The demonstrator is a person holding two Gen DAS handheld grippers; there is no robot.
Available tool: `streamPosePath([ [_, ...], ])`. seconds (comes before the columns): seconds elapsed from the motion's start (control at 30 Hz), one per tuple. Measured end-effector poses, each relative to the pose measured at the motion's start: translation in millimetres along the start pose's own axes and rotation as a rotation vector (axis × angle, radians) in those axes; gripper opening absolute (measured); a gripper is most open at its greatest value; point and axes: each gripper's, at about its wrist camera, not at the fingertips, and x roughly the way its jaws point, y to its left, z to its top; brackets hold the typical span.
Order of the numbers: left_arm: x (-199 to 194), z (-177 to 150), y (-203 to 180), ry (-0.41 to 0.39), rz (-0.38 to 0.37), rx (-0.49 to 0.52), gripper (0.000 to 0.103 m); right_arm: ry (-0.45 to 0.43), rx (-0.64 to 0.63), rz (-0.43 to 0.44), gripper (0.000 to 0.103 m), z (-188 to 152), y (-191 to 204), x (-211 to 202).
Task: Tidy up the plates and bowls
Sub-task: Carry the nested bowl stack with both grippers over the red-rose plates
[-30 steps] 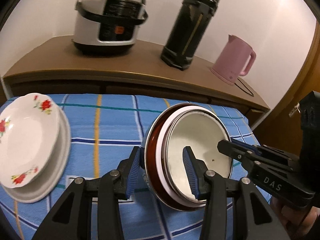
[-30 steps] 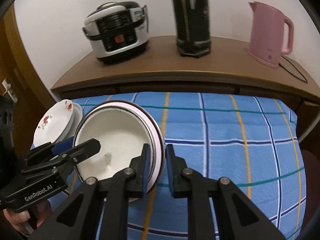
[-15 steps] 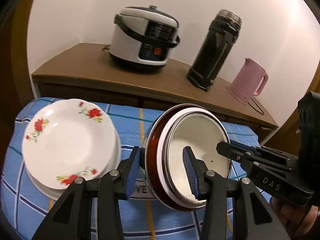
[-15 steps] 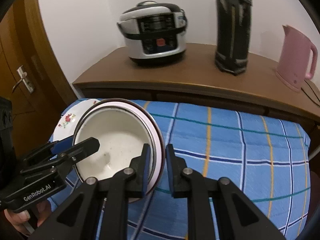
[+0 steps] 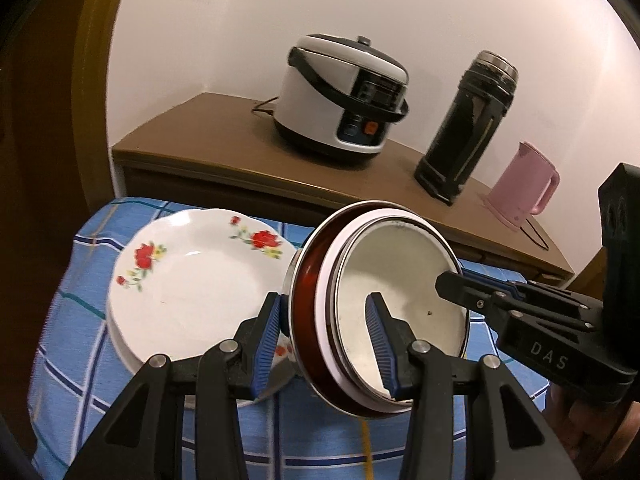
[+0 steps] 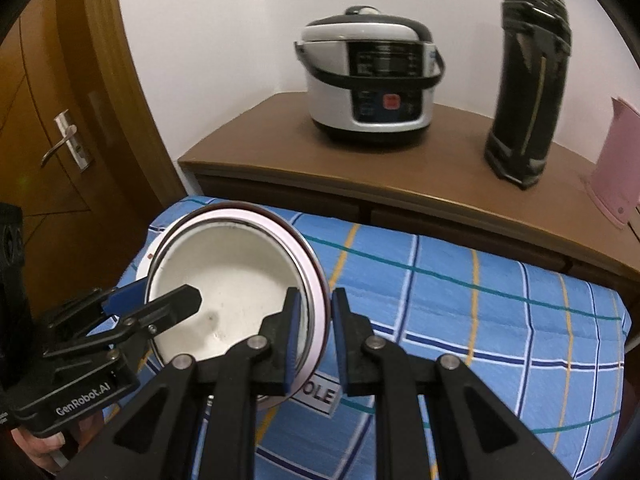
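Left tongs (image 5: 324, 342) clamped across the nested bowls' (image 5: 400, 280) rim – right tongs (image 6: 314, 334) pinched shut on the opposite edge. Bowls tilted between both, flowered plates (image 5: 192, 280) just left of the left tongs, on the checked table (image 6: 480, 300).

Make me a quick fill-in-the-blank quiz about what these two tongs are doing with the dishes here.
1. Both tongs grip the rim of the same ____, white inside and dark red outside.
2. The plates on the checked cloth are painted with red ____.
3. On the wooden cabinet, the black flask stands between the rice cooker and a ____ kettle.

Missing words: bowl; flowers; pink.
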Motion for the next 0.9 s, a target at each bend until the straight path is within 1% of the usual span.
streamPosePath([
  [0.47,-9,8,33,-0.013,0.049,-0.033,0.046,0.019,-0.042,0.035,0.016,18,31,19],
  [0.9,-5,12,59,-0.013,0.085,-0.073,0.046,0.05,-0.088,0.052,0.016,28,52,42],
])
